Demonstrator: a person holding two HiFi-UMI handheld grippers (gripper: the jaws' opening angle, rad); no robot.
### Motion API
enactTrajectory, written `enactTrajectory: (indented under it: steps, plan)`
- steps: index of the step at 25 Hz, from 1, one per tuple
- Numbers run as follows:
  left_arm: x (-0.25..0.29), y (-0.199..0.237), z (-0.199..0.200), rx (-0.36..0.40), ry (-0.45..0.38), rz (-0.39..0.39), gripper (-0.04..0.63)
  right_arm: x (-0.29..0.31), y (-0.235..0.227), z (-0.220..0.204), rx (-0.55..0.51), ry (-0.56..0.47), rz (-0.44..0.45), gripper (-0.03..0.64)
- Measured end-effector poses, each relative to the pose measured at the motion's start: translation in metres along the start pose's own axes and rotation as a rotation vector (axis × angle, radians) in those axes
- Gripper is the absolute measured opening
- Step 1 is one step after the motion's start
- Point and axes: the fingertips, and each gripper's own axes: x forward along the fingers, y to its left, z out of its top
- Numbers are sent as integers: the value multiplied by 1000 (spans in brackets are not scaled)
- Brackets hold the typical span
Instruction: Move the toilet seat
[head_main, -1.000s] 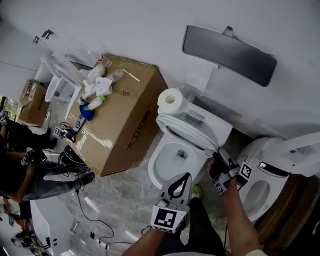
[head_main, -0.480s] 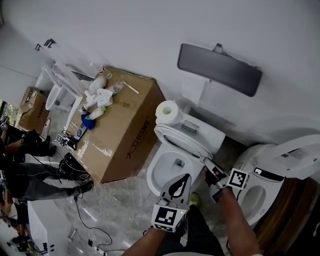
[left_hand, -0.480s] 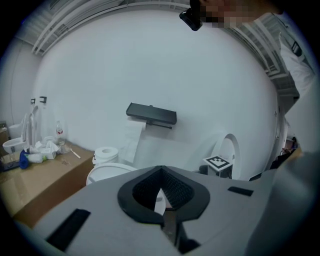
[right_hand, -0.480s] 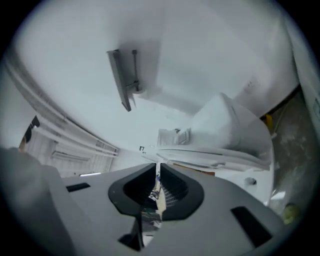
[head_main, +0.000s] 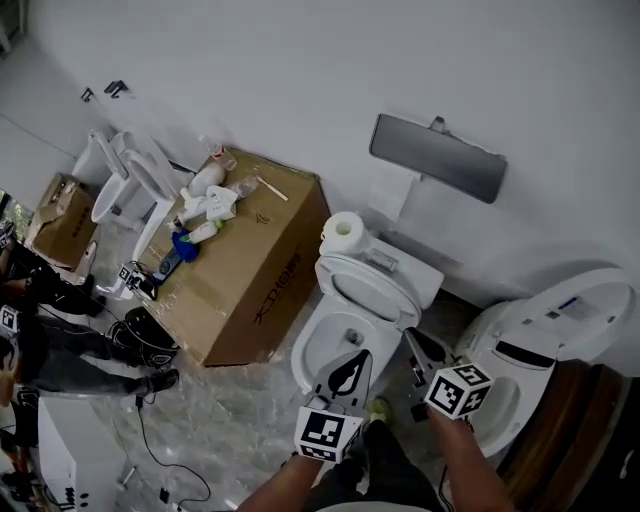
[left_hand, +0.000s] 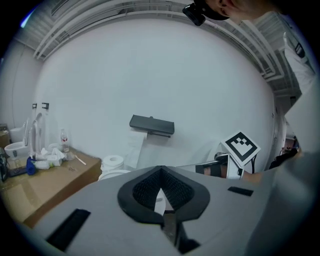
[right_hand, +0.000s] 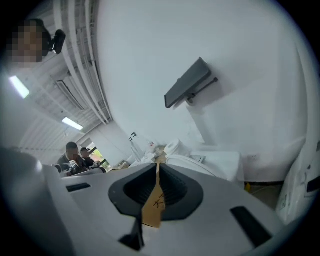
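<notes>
The white toilet stands in the middle of the head view, and its seat is tipped up against the tank. My left gripper hovers over the bowl's near rim, shut and empty. To the right of the bowl is my right gripper, clear of the seat. Its jaws have just been closing, nothing lies between them, and they stand shut. In the right gripper view the gripper points level toward the raised seat. The left gripper shows only a thin slit between its pads.
A toilet-paper roll sits on the tank's left end. A big cardboard box with bottles on top stands left of the toilet. Another toilet with its lid up stands on the right. A grey shelf hangs on the wall. People sit at far left.
My right gripper has come away from the seat's right edge, rolled over, risen, and its jaws have gone from wide open to shut. The left gripper has risen a little.
</notes>
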Motion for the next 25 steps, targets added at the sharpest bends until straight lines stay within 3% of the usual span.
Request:
enactTrajectory:
  steps: [9, 17, 25]
  plan:
    - [-78, -17, 1, -1, -10, -35, 3, -58, 78, -12, -319, -69, -141, 31]
    - [-163, -37, 20, 35, -66, -45, 3, -123, 148, -39, -427, -131, -216, 26]
    - [-235, -47, 43, 63, -130, -47, 3, -158, 212, -43, -507, -184, -197, 18]
